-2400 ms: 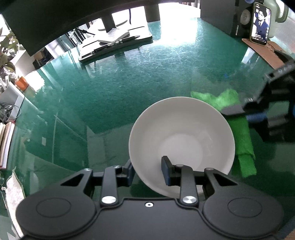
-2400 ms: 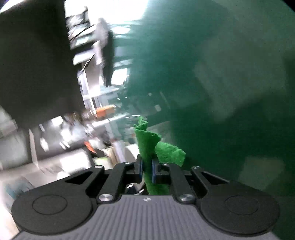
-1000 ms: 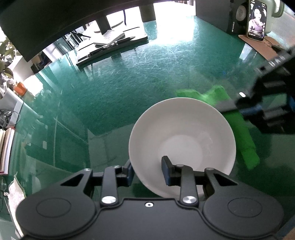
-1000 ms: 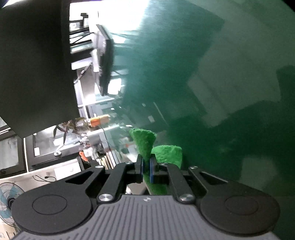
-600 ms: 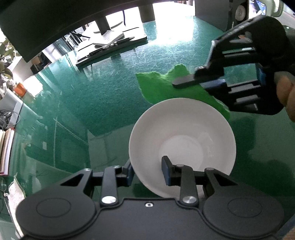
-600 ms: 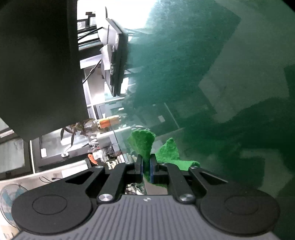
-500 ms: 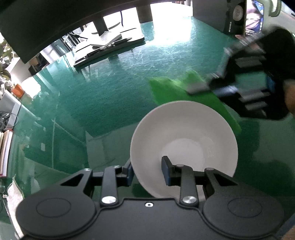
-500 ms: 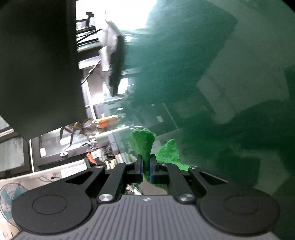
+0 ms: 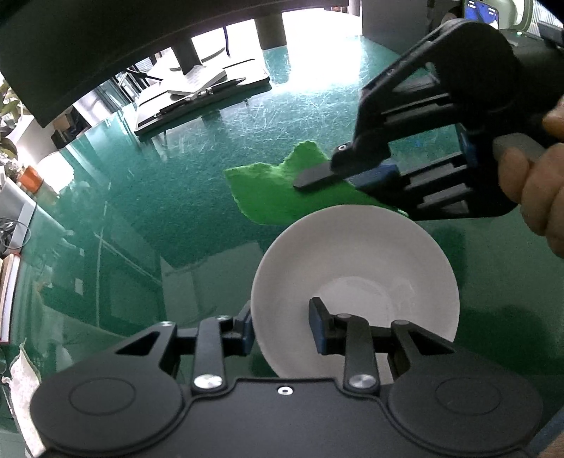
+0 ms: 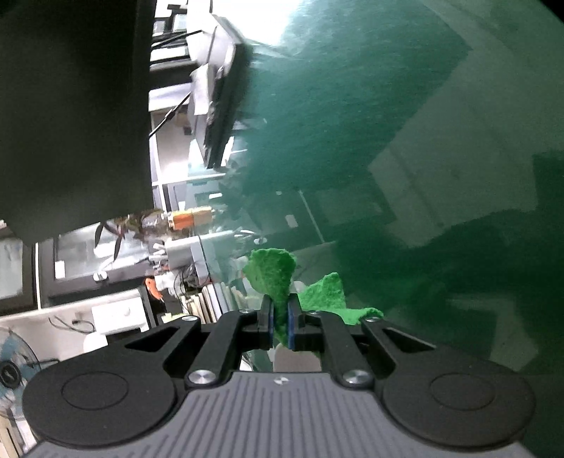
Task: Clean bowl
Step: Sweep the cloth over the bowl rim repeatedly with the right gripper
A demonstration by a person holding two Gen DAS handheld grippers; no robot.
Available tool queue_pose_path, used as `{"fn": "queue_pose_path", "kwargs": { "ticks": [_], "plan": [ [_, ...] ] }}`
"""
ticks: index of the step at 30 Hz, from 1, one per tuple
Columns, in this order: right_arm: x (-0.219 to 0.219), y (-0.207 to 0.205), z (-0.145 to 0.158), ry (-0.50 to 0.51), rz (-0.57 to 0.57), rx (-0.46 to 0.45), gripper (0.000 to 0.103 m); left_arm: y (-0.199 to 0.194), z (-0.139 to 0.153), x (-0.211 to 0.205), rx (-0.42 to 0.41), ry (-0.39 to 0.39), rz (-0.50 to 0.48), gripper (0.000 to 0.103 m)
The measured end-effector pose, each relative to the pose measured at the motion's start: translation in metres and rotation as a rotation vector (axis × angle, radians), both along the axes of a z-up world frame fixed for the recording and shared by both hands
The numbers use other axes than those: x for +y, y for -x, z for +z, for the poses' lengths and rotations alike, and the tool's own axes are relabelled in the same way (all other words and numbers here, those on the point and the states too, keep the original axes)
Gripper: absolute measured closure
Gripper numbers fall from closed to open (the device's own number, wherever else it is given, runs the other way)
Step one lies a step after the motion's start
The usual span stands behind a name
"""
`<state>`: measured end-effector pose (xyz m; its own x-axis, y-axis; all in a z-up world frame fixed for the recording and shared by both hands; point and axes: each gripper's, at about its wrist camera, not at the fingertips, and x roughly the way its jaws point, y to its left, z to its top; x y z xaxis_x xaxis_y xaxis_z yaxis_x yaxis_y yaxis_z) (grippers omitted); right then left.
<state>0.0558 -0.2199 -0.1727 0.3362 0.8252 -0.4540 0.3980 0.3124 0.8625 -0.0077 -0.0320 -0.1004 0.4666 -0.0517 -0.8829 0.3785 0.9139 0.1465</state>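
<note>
A white bowl sits on the green glass table. My left gripper is shut on the bowl's near rim, one finger inside, one outside. My right gripper is shut on a green cloth and holds it in the air above the far rim of the bowl. In the right wrist view the gripper pinches the green cloth, which sticks up between the fingers. The bowl's inside looks plain white.
A black tray with a notebook and pens lies at the far side of the table. A phone stands at the far right. A dark monitor hangs over the back edge. Books lie at the left edge.
My right gripper lifted the green cloth off the table beside the bowl and carried it left, up over the bowl's far rim. The left gripper and bowl stayed put.
</note>
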Motion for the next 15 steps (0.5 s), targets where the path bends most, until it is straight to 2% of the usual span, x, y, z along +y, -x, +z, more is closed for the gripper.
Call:
{"fn": "queue_pose_path", "kwargs": {
  "ticks": [5, 7, 15],
  "plan": [
    [-0.034, 0.019, -0.004, 0.046, 0.022, 0.043, 0.095, -0.001, 0.0, -0.001, -0.004, 0.005, -0.019, 0.073],
    [-0.037, 0.021, -0.001, 0.06, 0.049, 0.032, 0.094, -0.001, -0.001, -0.001, -0.005, 0.006, -0.021, 0.073],
    [0.011, -0.017, 0.017, 0.159, 0.2, -0.082, 0.094, -0.001, -0.001, -0.002, -0.007, 0.003, -0.016, 0.073]
  ]
}}
